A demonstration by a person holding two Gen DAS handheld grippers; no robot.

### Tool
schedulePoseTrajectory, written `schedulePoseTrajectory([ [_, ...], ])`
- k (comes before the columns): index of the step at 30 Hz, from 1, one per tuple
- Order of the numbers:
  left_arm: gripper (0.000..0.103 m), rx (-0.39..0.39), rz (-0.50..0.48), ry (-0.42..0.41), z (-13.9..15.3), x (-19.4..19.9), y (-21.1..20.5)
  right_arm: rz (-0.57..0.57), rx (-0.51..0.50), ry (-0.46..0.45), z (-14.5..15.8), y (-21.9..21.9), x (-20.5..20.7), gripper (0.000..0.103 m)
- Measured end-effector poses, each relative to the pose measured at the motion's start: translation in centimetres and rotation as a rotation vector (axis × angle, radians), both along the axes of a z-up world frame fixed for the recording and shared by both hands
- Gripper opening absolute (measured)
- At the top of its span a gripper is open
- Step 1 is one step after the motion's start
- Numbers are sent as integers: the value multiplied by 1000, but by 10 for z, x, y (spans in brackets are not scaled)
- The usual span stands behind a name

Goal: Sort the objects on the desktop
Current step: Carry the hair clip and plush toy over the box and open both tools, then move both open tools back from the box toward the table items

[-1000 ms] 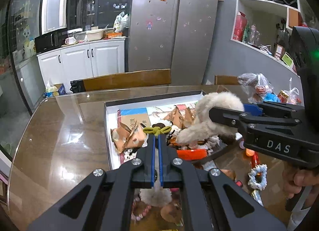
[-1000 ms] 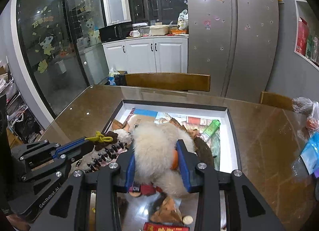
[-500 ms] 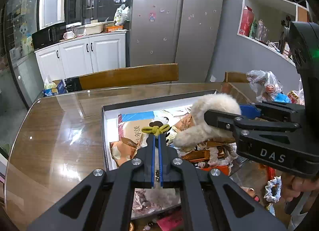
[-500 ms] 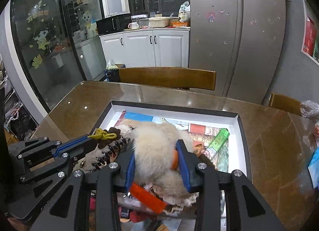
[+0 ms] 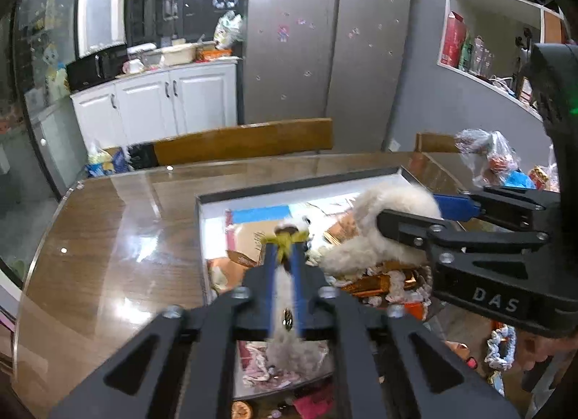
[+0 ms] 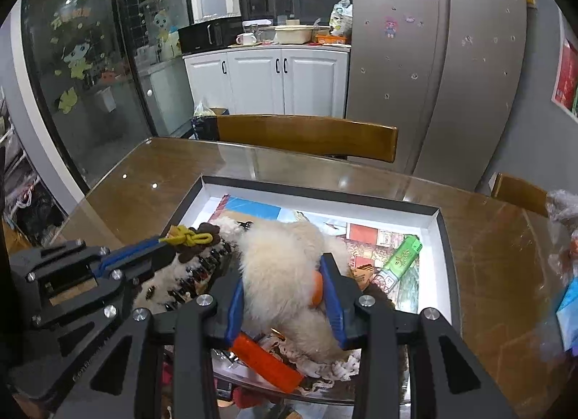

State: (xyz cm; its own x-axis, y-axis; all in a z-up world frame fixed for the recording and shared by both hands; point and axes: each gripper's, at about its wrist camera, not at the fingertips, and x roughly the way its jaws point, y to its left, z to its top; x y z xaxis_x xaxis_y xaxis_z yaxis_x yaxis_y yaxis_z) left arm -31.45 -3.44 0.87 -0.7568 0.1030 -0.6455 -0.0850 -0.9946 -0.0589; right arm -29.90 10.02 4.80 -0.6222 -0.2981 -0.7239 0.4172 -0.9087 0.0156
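My left gripper (image 5: 285, 256) is shut on a small white fluffy charm (image 5: 285, 339) by its yellow cord knot (image 5: 286, 237), held above the box; it also shows in the right wrist view (image 6: 180, 240). My right gripper (image 6: 285, 270) is shut on a big cream fluffy toy (image 6: 278, 263), held over the white box with dark rim (image 6: 431, 216). In the left wrist view the toy (image 5: 386, 209) and right gripper (image 5: 408, 209) are at the right. The box (image 5: 202, 234) holds papers, snack packs and a green lighter (image 6: 399, 261).
An orange bar (image 6: 265, 361) and lacy bits lie at the box's near edge. A glass-topped wooden table (image 5: 108, 256) carries the box. Wooden chairs (image 6: 307, 135) stand behind. Plastic bags (image 5: 487, 158) lie at the table's right. A beaded ring (image 5: 500, 346) lies near the hand.
Both grippers have risen and moved back from the box with their fluffy items. The left gripper's charm now hangs more between its fingers. The box looks farther away.
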Motion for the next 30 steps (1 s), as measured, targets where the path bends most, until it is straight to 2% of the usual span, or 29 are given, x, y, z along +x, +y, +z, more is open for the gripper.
schedulePoseTrajectory([
  [1, 57, -15, 20, 6, 3, 1, -1, -1, -1, 11, 2, 0, 2, 41],
  [2, 76, -37, 54, 13, 5, 3, -2, -6, -2, 19, 5, 1, 3, 44],
  [3, 81, -64, 94, 39, 11, 7, -4, -12, -1, 26, 9, 1, 4, 54],
  [4, 88, -68, 104, 60, 15, 10, -6, -30, 10, 41, 13, 2, 6, 59],
  [5, 94, -66, 108, 67, 19, 12, -7, -55, 29, 78, 19, 5, 9, 68],
  [7, 96, -51, 113, 84, 25, 17, -10, -60, 13, 125, 31, 10, 15, 79],
  [8, 96, -44, 111, 91, 27, 19, -10, -57, 2, 130, 35, 13, 17, 80],
  [21, 96, -55, 71, 93, 42, 37, -3, -63, -4, 164, 58, 18, 35, 80],
  [26, 96, -16, 62, 107, 53, 55, -4, -55, -5, 173, 65, 21, 48, 80],
  [30, 96, -18, 48, 108, 60, 75, -5, -55, -20, 183, 73, 26, 62, 80],
])
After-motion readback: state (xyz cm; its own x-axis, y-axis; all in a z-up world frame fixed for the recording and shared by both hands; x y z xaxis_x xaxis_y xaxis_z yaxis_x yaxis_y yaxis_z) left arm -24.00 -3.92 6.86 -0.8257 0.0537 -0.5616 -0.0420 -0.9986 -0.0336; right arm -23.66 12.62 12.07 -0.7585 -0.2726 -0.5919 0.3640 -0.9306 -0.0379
